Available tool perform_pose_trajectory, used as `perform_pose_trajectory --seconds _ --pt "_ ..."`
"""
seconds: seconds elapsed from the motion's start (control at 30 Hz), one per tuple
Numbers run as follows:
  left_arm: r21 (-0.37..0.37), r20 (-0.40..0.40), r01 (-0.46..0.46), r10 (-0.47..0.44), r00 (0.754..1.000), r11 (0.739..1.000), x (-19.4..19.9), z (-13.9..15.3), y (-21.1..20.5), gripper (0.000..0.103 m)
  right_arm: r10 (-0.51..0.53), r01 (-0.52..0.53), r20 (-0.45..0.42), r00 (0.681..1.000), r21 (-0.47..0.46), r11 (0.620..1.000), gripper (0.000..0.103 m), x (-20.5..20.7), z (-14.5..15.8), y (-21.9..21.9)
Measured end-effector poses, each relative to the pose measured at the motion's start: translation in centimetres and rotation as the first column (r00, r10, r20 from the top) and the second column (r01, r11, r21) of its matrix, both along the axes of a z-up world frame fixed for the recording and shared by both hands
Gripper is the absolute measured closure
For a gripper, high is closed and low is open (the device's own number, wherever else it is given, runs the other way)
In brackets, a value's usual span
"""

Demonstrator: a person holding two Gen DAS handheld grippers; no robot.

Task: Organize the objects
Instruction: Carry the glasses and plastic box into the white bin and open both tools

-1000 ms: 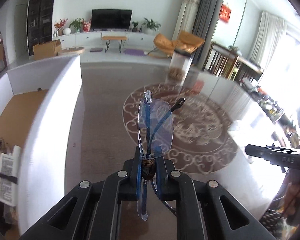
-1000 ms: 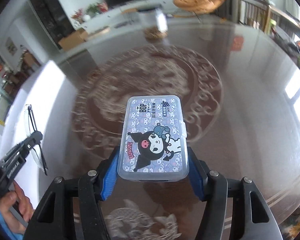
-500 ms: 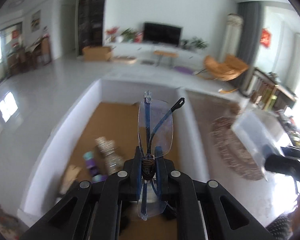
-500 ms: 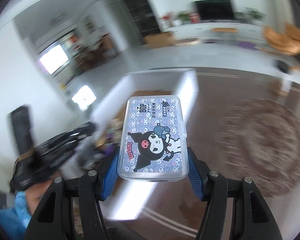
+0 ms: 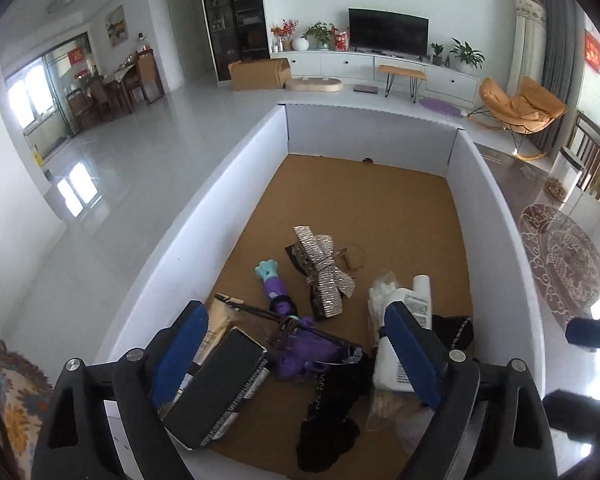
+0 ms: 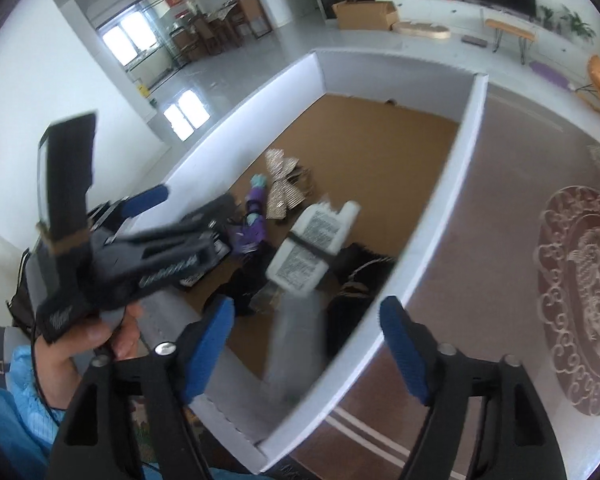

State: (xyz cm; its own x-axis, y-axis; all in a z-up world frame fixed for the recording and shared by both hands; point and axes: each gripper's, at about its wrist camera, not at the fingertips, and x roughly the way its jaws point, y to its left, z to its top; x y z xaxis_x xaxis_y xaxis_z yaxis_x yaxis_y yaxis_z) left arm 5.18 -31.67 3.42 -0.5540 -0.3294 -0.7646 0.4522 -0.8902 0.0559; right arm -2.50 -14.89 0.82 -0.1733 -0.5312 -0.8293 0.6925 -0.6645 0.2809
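Both tools, left (image 5: 292, 344) and right (image 6: 306, 340), are opening, gripping nothing, above the box (image 5: 488, 200).

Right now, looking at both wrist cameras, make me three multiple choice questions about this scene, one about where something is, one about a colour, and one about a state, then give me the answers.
1. Where does the sparkly silver bow lie?
A. on the patterned rug
B. inside the white-walled box
C. on the TV bench

2. What colour are the pads on the gripper fingers?
A. red
B. blue
C. yellow

3. How does the left gripper stand?
A. clamped on a pair of glasses
B. clamped on the white bottle
C. jaws apart, gripping nothing

Answers:
1. B: the sparkly silver bow rests on the brown floor of the white-walled box.
2. B: the pads are blue in both wrist views.
3. C: the left gripper has its jaws opening, with nothing pressed between them; the white bottle lies below in the box.
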Motion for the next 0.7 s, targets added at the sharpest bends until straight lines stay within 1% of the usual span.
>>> perform_pose_trajectory --seconds 0.1,0.17,0.23,0.27,0.33,0.4,0.47,0.6,0.7 --pt "0.071 -0.001 -0.016 0.016 1.0 0.997 0.1 1.0 0.4 0.013 -0.013 0.014 -0.029 0.999 0.019 1.0 0.022 -0.4 0.8 0.5" --pt "0.092 0.011 -0.035 0.034 0.999 0.995 0.0 1.4 0.9 0.013 -0.014 0.016 -0.048 0.999 0.033 0.999 0.022 -0.4 1.1 0.9" --pt "0.093 0.037 -0.064 0.061 0.997 0.994 0.2 1.6 1.2 0.013 -0.016 0.019 -0.067 0.998 0.046 0.999 0.021 -0.3 1.4 1.2" --pt "0.087 0.05 -0.074 0.069 0.996 0.993 0.6 1.8 1.7 0.013 -0.016 0.019 -0.07 0.997 0.048 0.999 0.019 -0.3 1.5 1.1" --pt "0.083 0.068 -0.079 0.073 0.995 0.993 1.1 2.0 2.4 0.013 -0.013 0.017 -0.075 0.997 0.06 0.998 0.016 -0.3 1.7 1.2" --pt "0.081 0.078 -0.082 0.076 0.994 0.993 1.4 2.2 3.0 0.013 -0.003 0.01 -0.088 0.996 0.08 0.997 0.016 -0.2 1.6 1.2" --pt "0.066 0.077 -0.08 0.075 0.994 0.995 1.8 2.6 3.6 0.013 0.009 0.002 -0.106 0.994 0.105 0.994 0.016 0.1 1.8 1.2" --pt "-0.049 0.067 -0.103 0.106 0.992 0.993 2.2 3.8 4.8 0.013 0.016 0.001 -0.126 0.992 0.132 0.991 0.016 0.1 1.7 1.1" --pt "-0.067 0.056 -0.114 0.118 0.991 0.991 2.5 4.3 5.0 0.013 0.019 -0.002 -0.123 0.992 0.136 0.991 0.016 0.1 1.7 0.8"
